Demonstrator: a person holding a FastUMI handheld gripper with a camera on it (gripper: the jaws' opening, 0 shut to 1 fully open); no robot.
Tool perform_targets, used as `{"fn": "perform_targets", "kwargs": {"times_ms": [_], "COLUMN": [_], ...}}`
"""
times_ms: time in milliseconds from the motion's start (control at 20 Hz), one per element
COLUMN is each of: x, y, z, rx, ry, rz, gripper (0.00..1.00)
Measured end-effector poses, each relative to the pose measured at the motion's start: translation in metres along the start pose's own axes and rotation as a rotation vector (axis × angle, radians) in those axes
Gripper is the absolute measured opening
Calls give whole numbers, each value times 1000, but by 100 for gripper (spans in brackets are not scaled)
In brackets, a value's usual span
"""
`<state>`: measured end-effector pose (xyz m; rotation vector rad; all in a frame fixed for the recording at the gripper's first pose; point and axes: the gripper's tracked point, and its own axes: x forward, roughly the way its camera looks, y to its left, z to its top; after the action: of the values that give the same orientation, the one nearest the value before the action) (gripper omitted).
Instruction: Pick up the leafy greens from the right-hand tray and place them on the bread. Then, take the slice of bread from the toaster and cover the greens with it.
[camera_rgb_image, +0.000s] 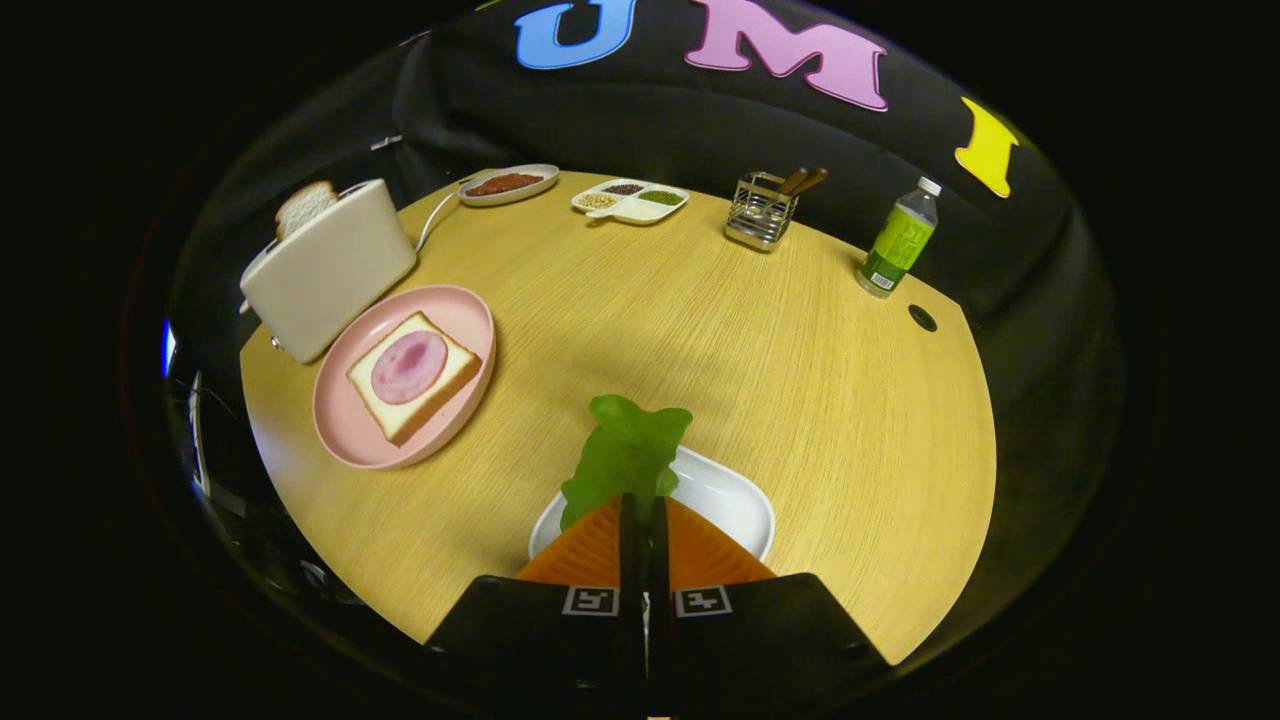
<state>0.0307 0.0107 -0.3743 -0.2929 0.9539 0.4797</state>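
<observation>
My gripper (640, 503) is shut on the leafy greens (625, 450), which stick up and forward from between the fingertips. The leaf hangs above the white tray (730, 495), lying just under and beyond the fingers. Off to the left, a pink plate (345, 435) holds a slice of bread (412, 378) topped with a round pink slice of ham (409, 366). Behind the plate stands a white toaster (330, 265) with a second slice of bread (305, 205) poking out of its slot.
At the far side of the round wooden table (800, 370) sit an oval dish of red grains (508, 184), a divided white dish (630, 200), a wire cutlery holder (762, 212) and a green-labelled bottle (900, 240). A dark hole (922, 318) marks the tabletop near the bottle.
</observation>
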Motion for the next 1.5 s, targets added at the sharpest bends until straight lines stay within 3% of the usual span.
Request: {"fn": "perform_targets", "kwargs": {"times_ms": [350,650,1250,1500], "x": [-54,-74,-12,15], "y": [26,78,173,194], "z": [46,81,99,98], "rx": [-3,7,38,-3], "ry": [-123,-197,-166,-136], "rz": [1,47,121,118], "gripper": [6,6,6,7]}}
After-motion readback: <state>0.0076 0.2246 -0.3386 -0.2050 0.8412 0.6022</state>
